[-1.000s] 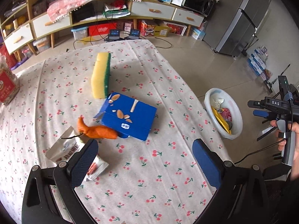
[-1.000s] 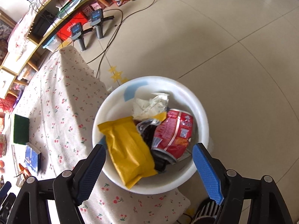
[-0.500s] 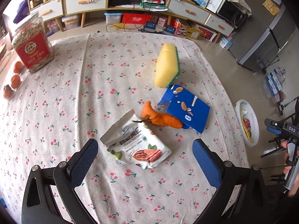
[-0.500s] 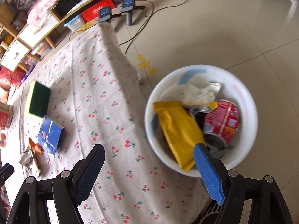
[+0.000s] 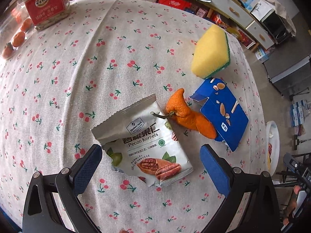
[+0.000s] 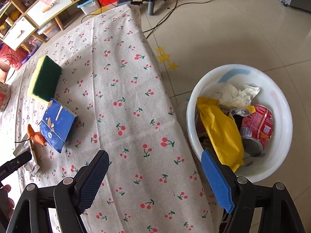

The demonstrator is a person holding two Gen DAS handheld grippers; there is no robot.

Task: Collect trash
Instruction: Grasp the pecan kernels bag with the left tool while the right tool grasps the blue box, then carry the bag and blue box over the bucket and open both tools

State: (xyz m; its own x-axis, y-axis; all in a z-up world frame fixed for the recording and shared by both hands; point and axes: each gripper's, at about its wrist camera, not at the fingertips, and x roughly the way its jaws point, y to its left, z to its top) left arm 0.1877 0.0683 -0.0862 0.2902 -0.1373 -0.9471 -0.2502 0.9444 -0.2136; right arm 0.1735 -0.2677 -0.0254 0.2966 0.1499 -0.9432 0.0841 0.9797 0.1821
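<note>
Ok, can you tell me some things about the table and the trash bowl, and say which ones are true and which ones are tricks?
1. The pecan packet lies between the fingers of the left gripper. True; the jaws are open and not pressing on it.
2. The orange peel is inside the white bowl. False; it lies on the tablecloth, touching the blue box.
3. The white bowl stands on the floor beside the table. True.
4. The right gripper is carrying a yellow wrapper. False; its jaws are open and empty, and the wrapper lies in the bowl.
5. The sponge is all blue. False; it is yellow with a green side.
</note>
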